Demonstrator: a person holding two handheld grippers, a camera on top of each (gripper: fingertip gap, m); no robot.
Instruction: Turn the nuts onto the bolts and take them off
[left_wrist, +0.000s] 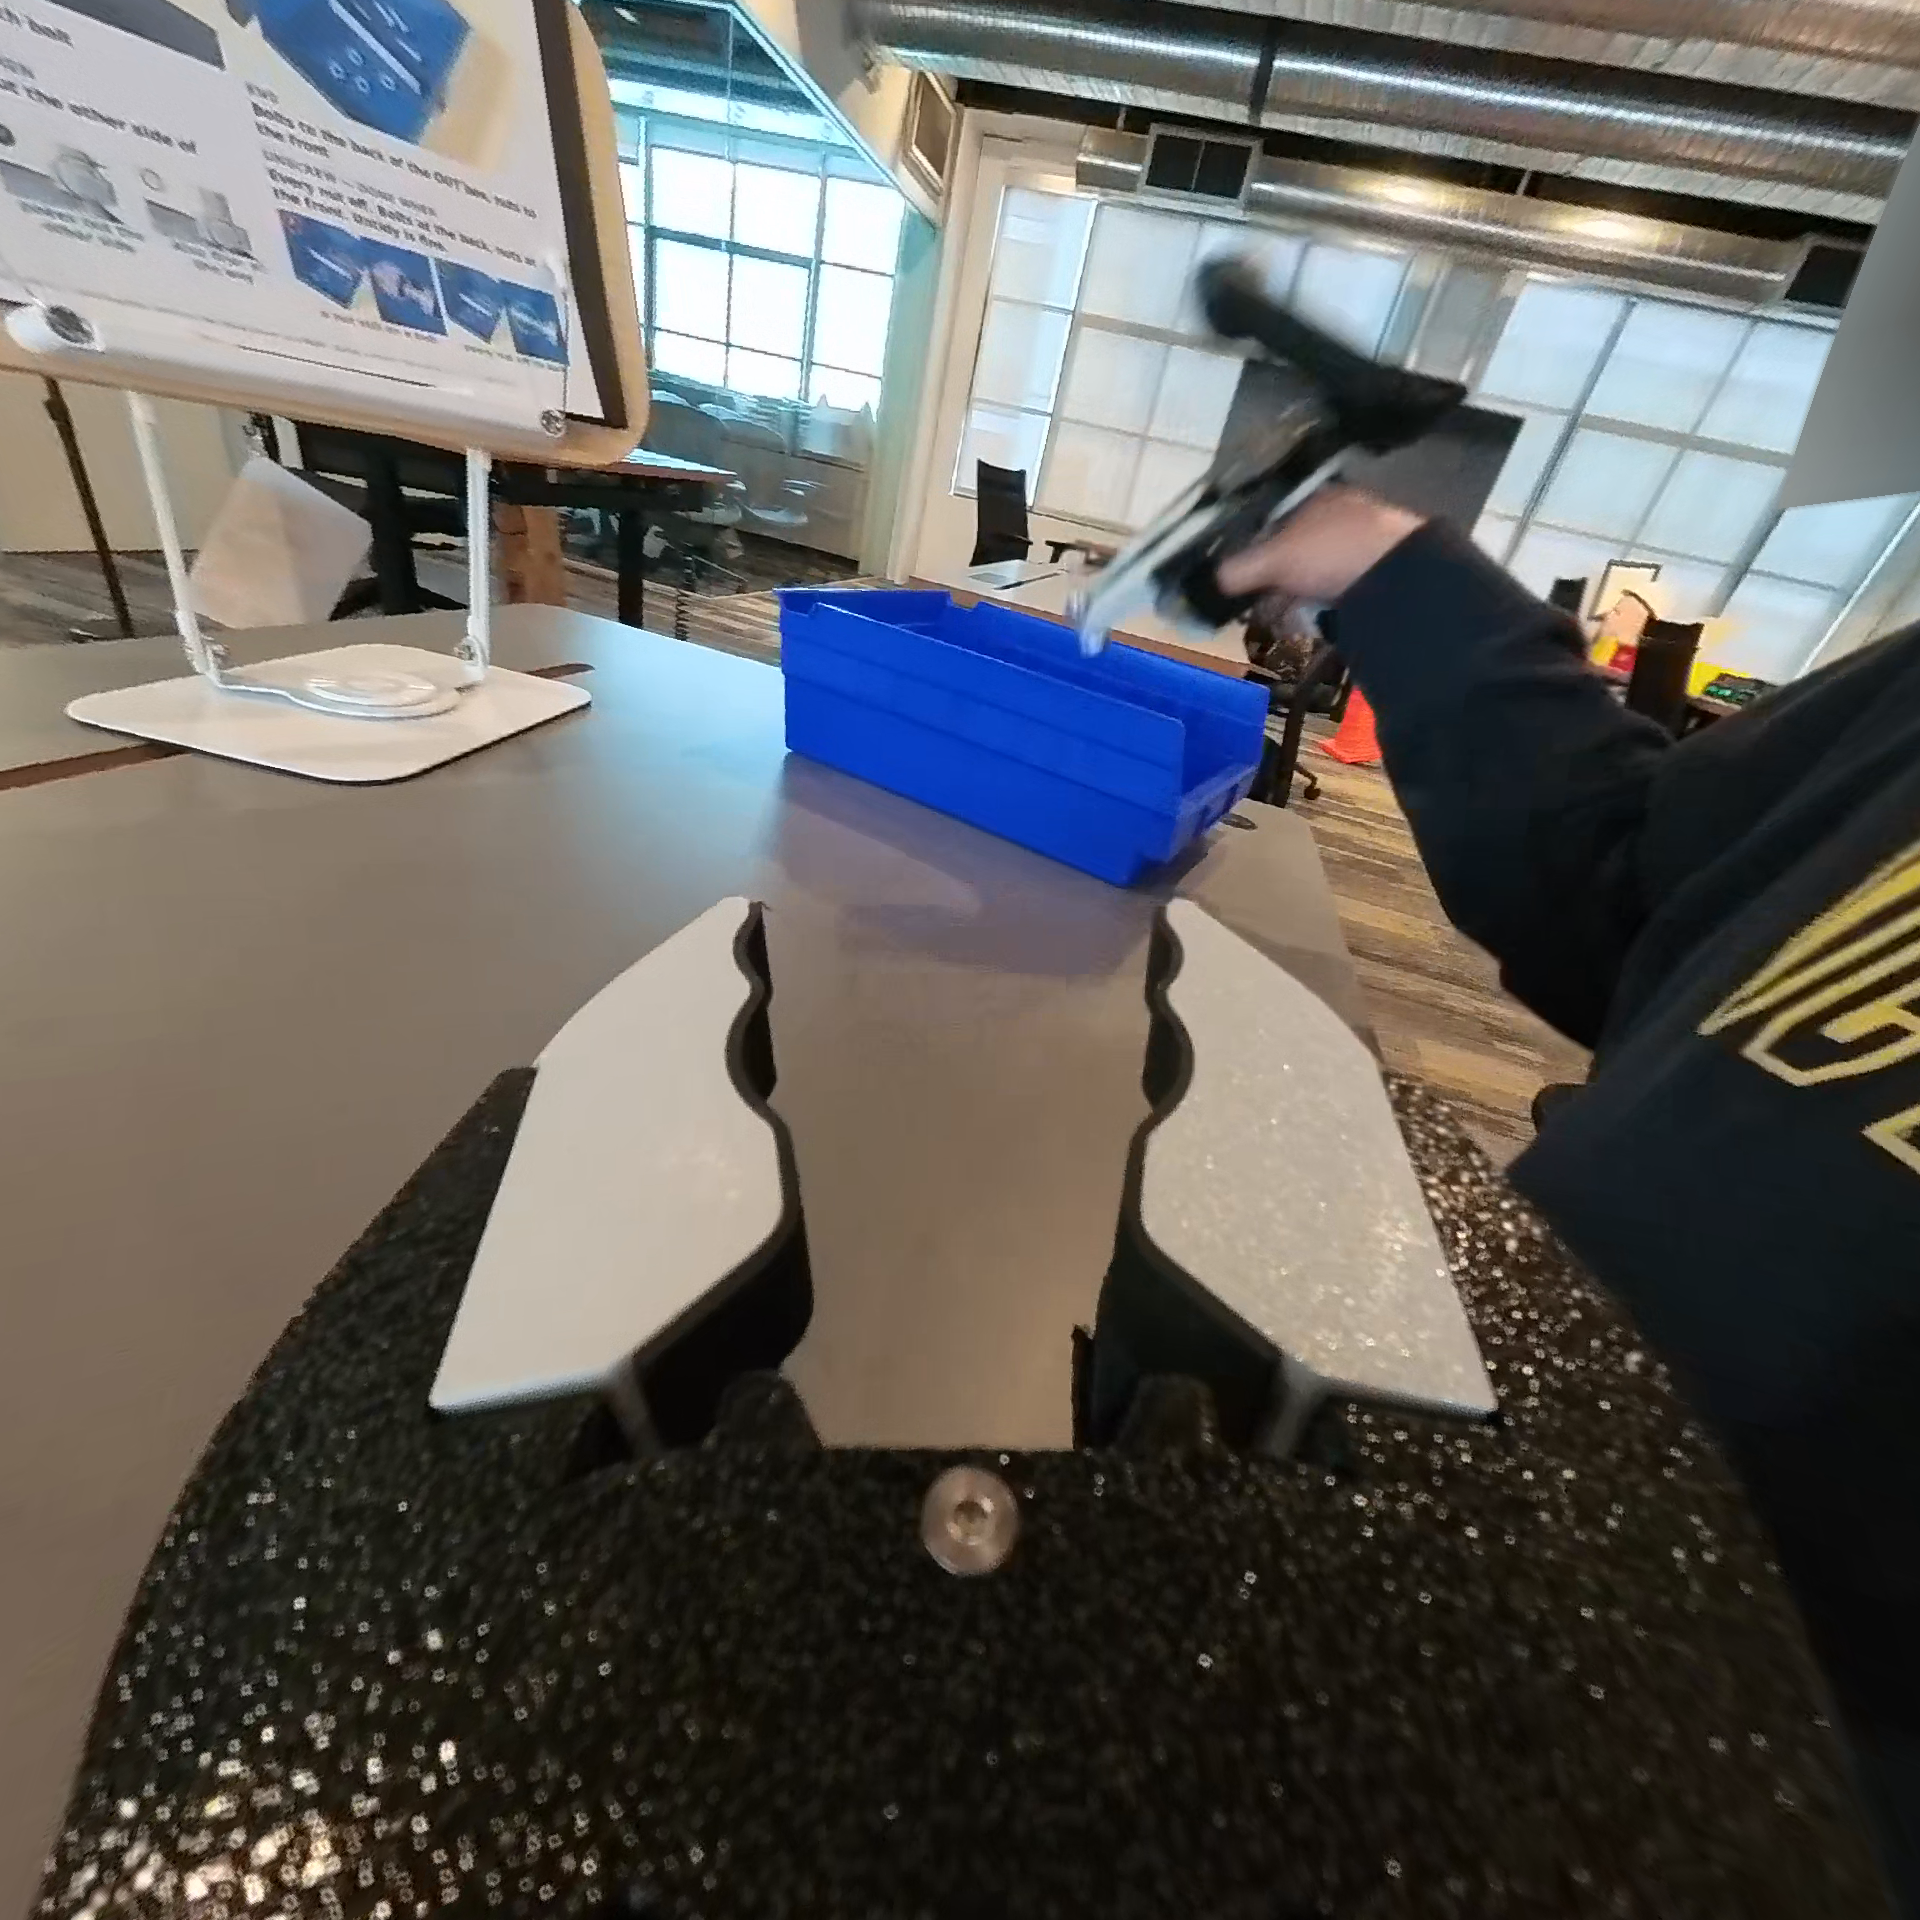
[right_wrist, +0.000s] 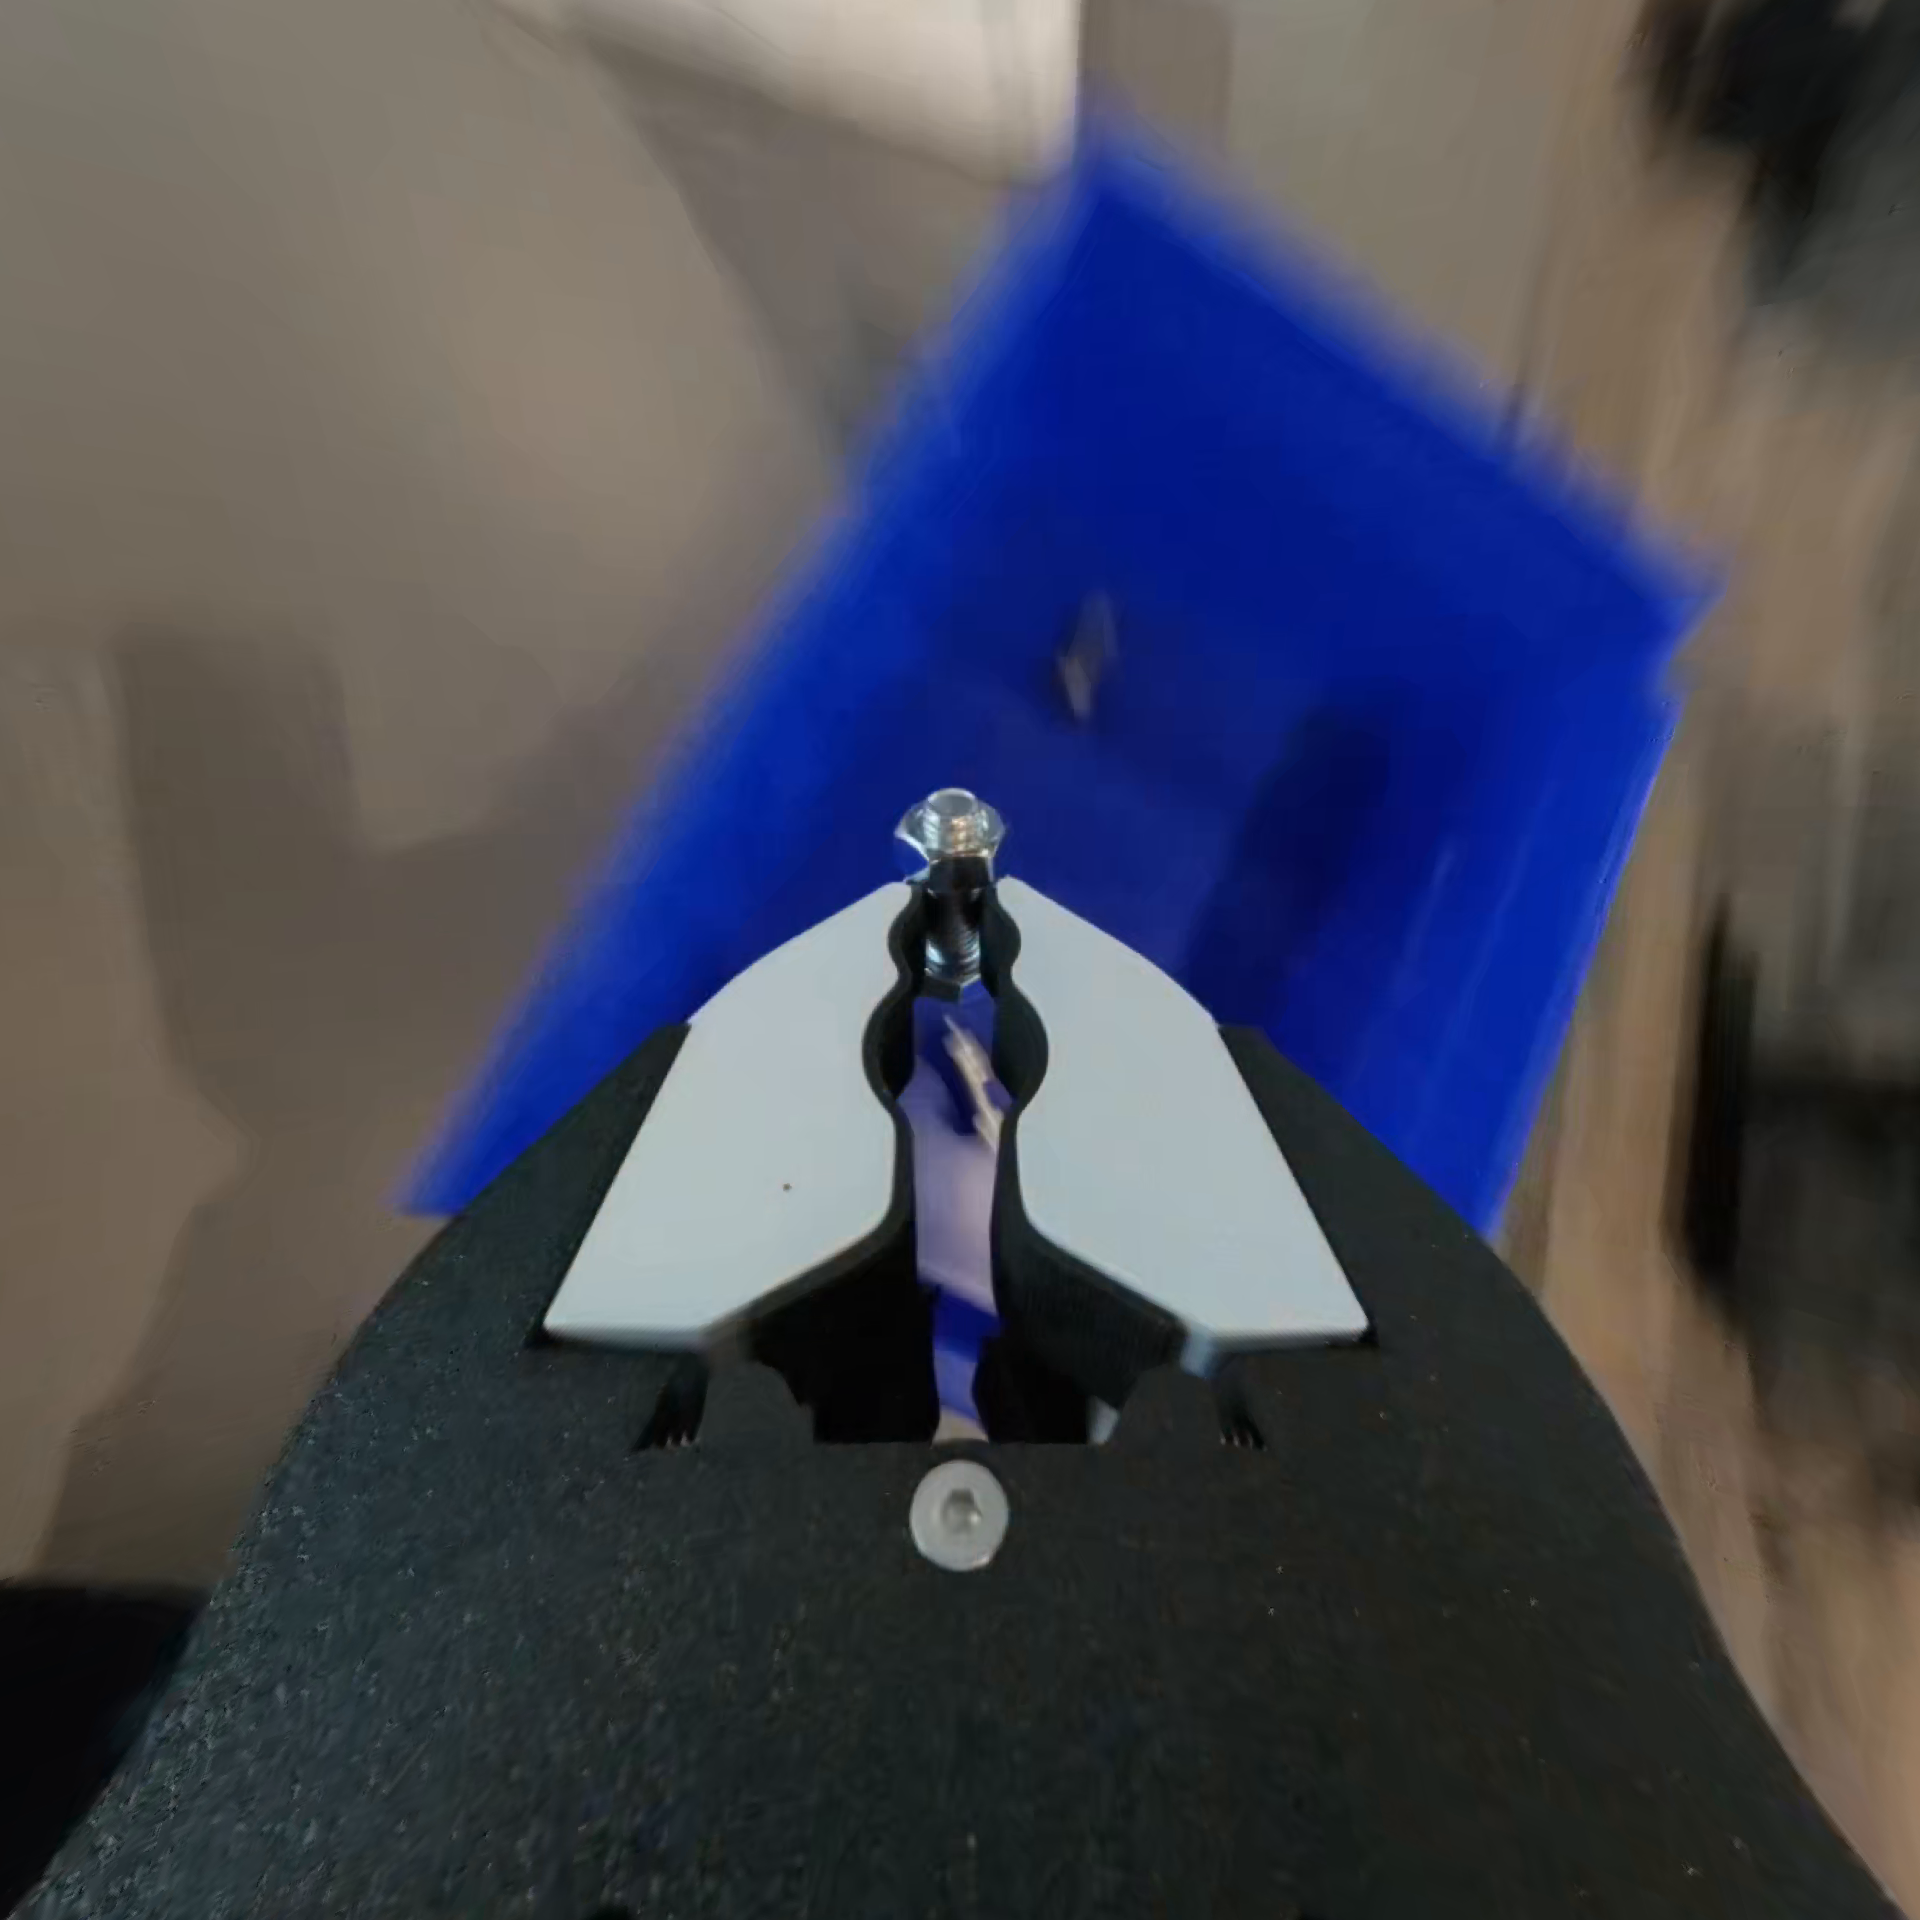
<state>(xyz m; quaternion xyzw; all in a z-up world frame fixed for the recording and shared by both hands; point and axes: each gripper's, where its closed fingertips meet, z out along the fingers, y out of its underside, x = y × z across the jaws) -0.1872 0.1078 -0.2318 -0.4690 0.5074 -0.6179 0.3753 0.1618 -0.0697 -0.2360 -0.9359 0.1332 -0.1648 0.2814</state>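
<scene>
My right gripper (right_wrist: 951, 904) is shut on a silver bolt (right_wrist: 948, 836); the bolt's head sticks out past the fingertips and a nut (right_wrist: 948, 971) sits on its shank between the jaws. It hangs above the open blue bin (right_wrist: 1195, 520), where blurred metal pieces (right_wrist: 1086, 655) lie. In the left wrist view the right gripper (left_wrist: 1101, 613) is held by a hand over the far end of the blue bin (left_wrist: 997, 738). My left gripper (left_wrist: 961, 940) is open and empty, low over the grey table (left_wrist: 312, 1039), in front of the bin.
A white stand (left_wrist: 312, 707) holding an instruction sheet (left_wrist: 291, 187) is at the back left of the table. The person's dark sleeve (left_wrist: 1558, 810) reaches in from the right. The table's right edge (left_wrist: 1340, 935) drops to a wood floor. The right wrist view is motion-blurred. Some 40 centimetres of space lies between my two pairs of fingers.
</scene>
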